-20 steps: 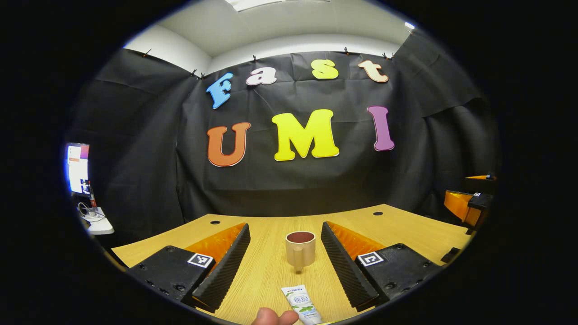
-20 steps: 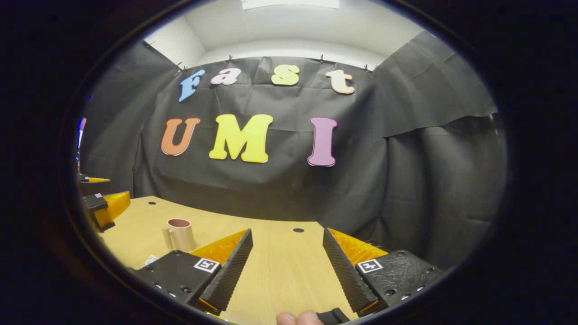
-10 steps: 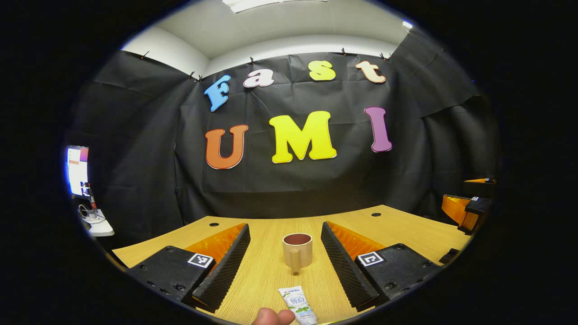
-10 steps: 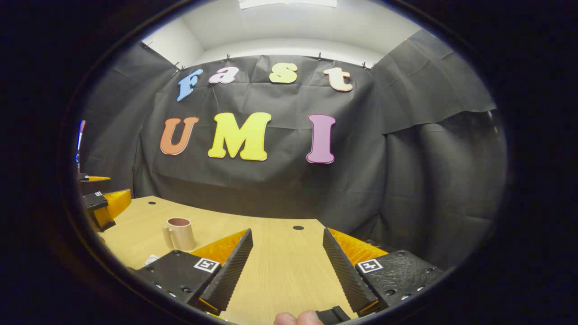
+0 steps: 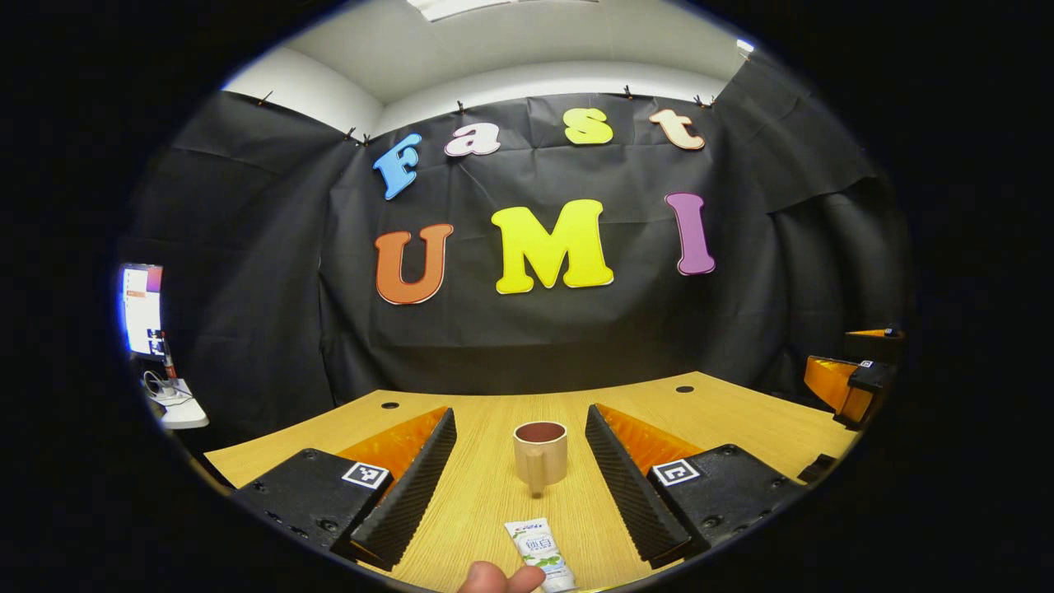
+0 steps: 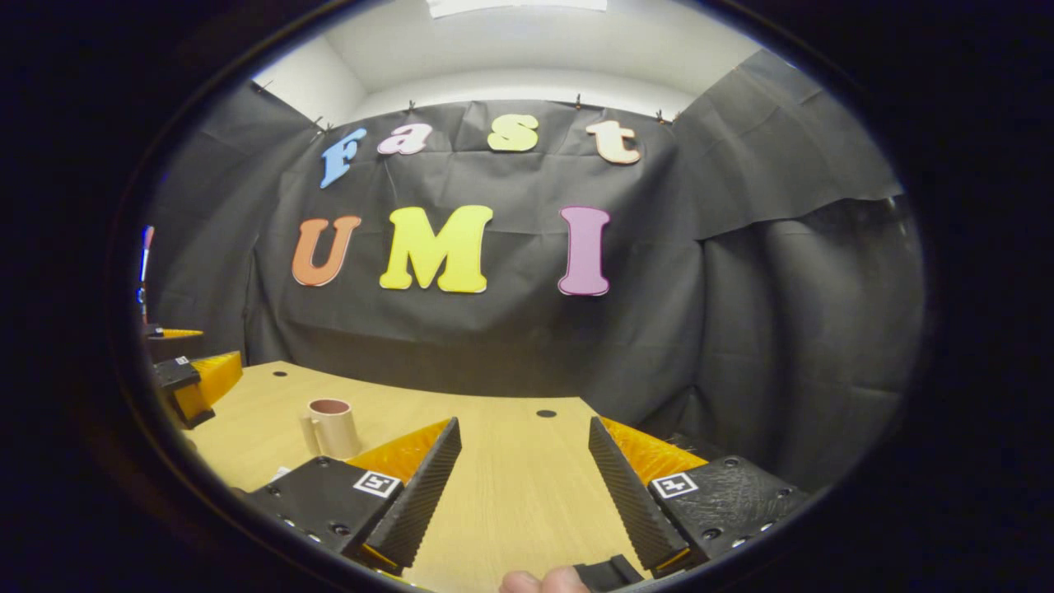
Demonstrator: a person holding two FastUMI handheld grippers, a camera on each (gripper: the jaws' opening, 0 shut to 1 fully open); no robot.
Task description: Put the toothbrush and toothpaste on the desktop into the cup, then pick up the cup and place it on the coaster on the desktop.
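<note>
From the left gripper (image 5: 520,461) — fingers spread, holding nothing — the toothpaste (image 5: 539,553) lies flat at 6 o'clock, long axis running toward the upright cup (image 5: 540,451) at 12. The right gripper (image 6: 524,469), likewise spread and holding nothing, looks farther — probably.

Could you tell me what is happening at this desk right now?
A person holds a two-finger gripper in each hand above a wooden desk. The left gripper is open, aimed at a beige cup, with a toothpaste tube lying flat nearer the camera. The right gripper is open over bare desk. Nothing is gripped yet.
</note>
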